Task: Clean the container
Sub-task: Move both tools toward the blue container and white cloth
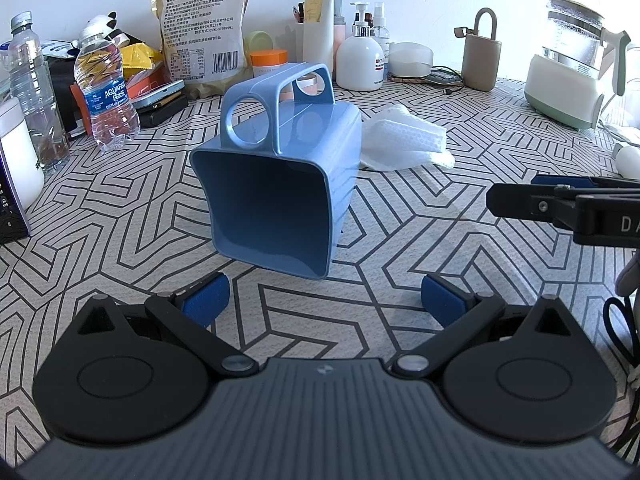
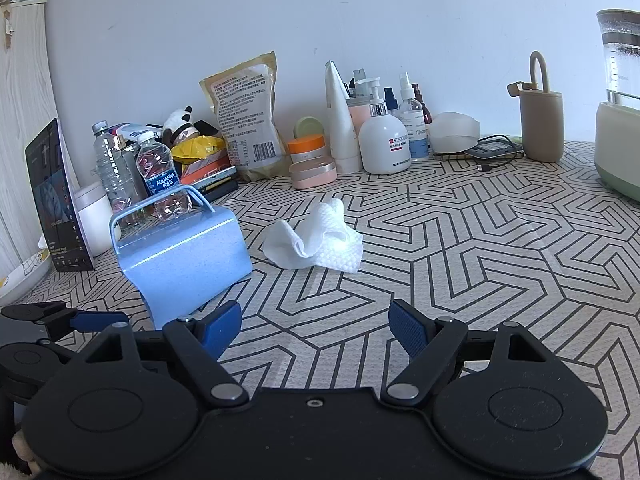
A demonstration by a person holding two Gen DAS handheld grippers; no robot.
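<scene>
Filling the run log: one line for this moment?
left gripper: open, empty | right gripper: open, empty | blue container: on its side | white cloth: untouched beside it

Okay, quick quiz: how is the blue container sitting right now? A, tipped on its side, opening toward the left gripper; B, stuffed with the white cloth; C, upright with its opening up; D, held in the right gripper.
A: the blue container lies on its side on the table, its open mouth facing the left wrist camera.
</scene>
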